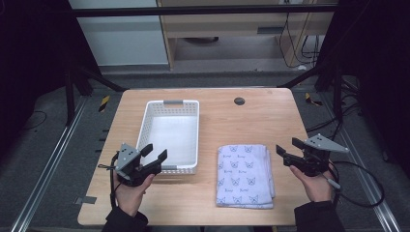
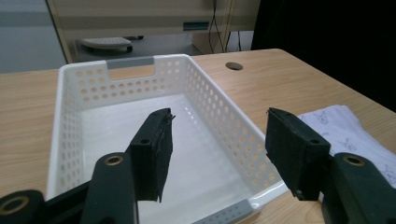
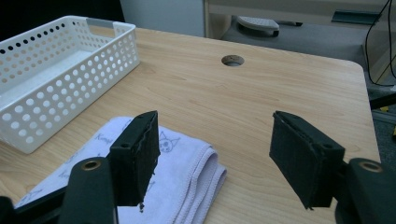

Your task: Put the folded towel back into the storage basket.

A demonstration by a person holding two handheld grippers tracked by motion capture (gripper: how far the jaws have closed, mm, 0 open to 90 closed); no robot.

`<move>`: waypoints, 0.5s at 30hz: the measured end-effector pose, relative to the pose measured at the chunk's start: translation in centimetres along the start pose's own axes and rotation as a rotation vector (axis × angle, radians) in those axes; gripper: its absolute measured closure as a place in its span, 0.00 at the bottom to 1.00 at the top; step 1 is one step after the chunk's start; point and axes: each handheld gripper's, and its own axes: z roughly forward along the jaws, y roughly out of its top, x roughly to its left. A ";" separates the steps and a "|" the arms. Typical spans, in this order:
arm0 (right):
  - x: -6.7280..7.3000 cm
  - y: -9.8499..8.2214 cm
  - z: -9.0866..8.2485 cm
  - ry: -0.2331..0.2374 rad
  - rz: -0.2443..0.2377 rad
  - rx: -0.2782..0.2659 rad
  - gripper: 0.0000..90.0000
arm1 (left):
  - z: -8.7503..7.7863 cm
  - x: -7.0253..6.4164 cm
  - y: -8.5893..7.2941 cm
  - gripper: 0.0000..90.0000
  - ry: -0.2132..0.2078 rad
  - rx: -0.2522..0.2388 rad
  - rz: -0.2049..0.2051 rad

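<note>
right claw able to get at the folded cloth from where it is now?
Probably yes. The right claw hangs open just beside the folded cloth, off its right edge, with bare table between them and nothing on top of the cloth. The white basket sits on the far side, out of the way.

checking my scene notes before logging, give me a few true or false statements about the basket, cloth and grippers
1. The white basket is empty. True.
2. The folded cloth lies inside the basket. False: it lies on the table, to the right of the basket and apart from it.
3. The left gripper is open. True, and it holds nothing.
4. The right gripper is shut on the cloth. False: it is open, beside the cloth's right edge, with nothing between its fingers.
5. The cloth is plain white. False: it is pale with small printed cat-face figures.
</note>
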 end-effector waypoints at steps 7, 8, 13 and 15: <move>0.1 0.0 0.6 0.007 0.002 0.003 0.38 | 1.4 -2.2 0.5 0.46 -0.038 0.000 0.006; 0.1 -0.1 0.7 0.008 0.000 0.005 0.39 | 1.6 -2.5 0.5 0.46 -0.044 0.001 0.005; 0.4 -0.4 1.2 0.018 0.003 0.021 0.40 | 2.7 -4.0 0.3 0.46 -0.071 0.018 0.021; 0.4 -0.6 1.5 0.018 0.000 0.030 0.40 | 3.2 -4.6 0.2 0.46 -0.079 0.027 0.027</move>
